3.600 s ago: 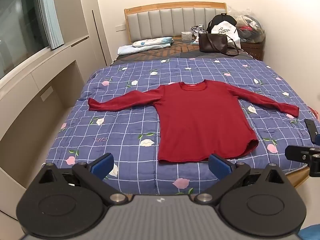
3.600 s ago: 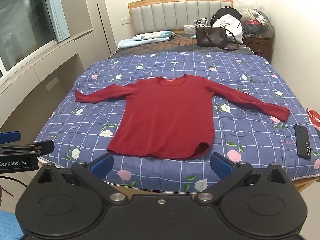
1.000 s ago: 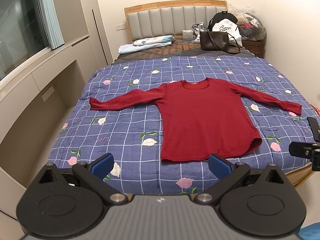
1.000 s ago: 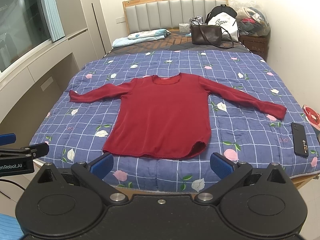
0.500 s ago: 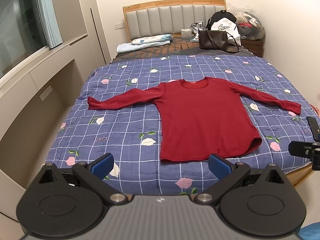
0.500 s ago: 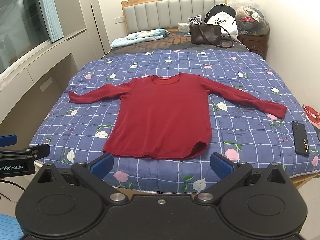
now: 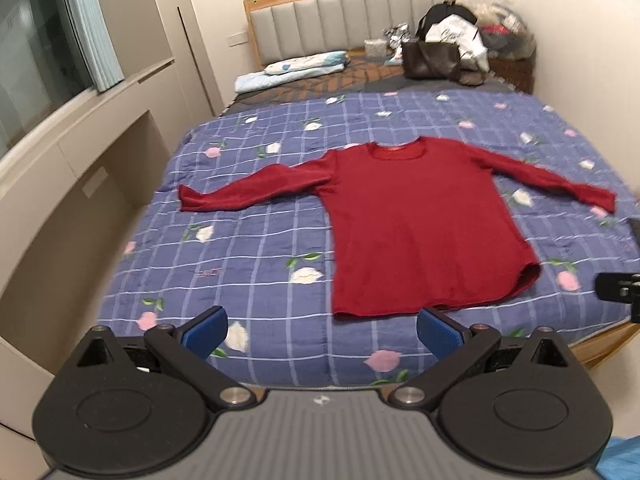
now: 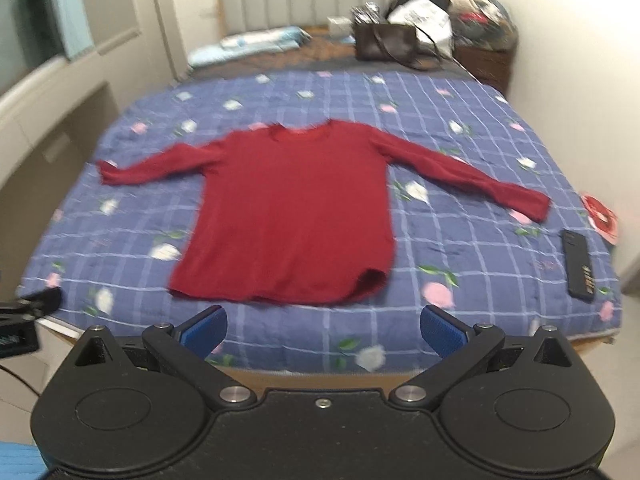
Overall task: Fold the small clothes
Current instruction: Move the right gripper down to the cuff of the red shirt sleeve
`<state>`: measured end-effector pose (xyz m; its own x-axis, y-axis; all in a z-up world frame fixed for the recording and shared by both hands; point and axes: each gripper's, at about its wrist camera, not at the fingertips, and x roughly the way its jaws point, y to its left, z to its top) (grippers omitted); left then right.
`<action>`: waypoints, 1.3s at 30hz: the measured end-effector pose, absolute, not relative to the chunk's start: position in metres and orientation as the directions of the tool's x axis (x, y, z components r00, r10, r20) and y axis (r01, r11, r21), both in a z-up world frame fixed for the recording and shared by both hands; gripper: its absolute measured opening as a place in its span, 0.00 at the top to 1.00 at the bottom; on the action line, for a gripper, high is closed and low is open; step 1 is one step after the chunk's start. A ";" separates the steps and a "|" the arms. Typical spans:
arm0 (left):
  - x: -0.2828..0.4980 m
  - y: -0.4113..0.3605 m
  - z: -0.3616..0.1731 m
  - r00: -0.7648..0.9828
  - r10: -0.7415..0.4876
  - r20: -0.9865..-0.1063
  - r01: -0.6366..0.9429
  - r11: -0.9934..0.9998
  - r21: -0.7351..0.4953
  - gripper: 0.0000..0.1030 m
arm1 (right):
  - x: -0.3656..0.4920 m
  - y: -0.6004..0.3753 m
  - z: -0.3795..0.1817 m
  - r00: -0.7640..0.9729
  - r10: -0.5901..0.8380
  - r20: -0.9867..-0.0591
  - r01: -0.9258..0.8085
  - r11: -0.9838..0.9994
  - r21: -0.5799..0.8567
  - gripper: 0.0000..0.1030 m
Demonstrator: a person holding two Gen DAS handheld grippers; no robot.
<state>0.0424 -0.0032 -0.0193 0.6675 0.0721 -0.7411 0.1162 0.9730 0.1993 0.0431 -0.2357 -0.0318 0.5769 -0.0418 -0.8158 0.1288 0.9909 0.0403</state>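
A red long-sleeved shirt [image 7: 416, 232] [image 8: 292, 216] lies flat on the blue flowered quilt [image 7: 256, 248] [image 8: 460, 240], both sleeves spread wide and its hem toward me. My left gripper [image 7: 322, 330] is open and holds nothing; it hangs over the bed's foot edge, short of the hem's left corner. My right gripper [image 8: 323, 330] is also open and bare, just short of the hem's middle. The right tool's tip [image 7: 618, 292] shows at the right edge of the left wrist view, and the left tool's tip [image 8: 34, 306] at the left edge of the right wrist view.
A black phone [image 8: 577, 269] lies on the quilt at the right, near a red round item [image 8: 600, 216]. Bags [image 7: 440, 58] and folded bedding [image 7: 292, 70] sit by the headboard. A beige cabinet ledge [image 7: 80, 152] runs along the bed's left side.
Both grippers have moved forward toward the bed; the shirt looms larger and both views are blurred by motion. The jaws stay open.
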 end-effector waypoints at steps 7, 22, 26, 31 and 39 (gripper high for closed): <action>0.080 -0.018 -0.016 0.644 0.082 -0.760 0.104 0.976 0.193 0.00 | 0.071 -0.263 -0.029 0.556 -0.091 -0.826 0.217 0.975 0.039 0.00; 0.201 -0.128 -0.024 0.621 0.041 -0.783 0.155 0.972 0.174 0.00 | 0.200 -0.377 -0.038 0.567 -0.070 -0.821 0.234 0.969 0.079 0.00; 0.251 -0.171 -0.026 0.589 0.054 -0.806 0.130 0.978 0.161 0.00 | 0.243 -0.420 -0.045 0.547 -0.045 -0.836 0.233 0.967 0.100 0.00; 0.306 -0.225 -0.030 0.562 0.065 -0.824 0.105 0.983 0.149 0.00 | 0.291 -0.475 -0.060 0.518 -0.034 -0.855 0.240 0.965 0.107 0.00; 0.368 -0.293 -0.048 0.543 0.068 -0.837 0.094 0.986 0.141 0.00 | 0.334 -0.553 -0.099 0.507 -0.005 -0.862 0.294 0.941 0.168 0.00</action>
<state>0.3684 -0.2928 -0.0476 0.5428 0.0678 -0.8371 0.0941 0.9855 0.1409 0.3342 -0.5529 -0.0991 0.5074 -0.0048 -0.8617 0.2939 0.9410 0.1678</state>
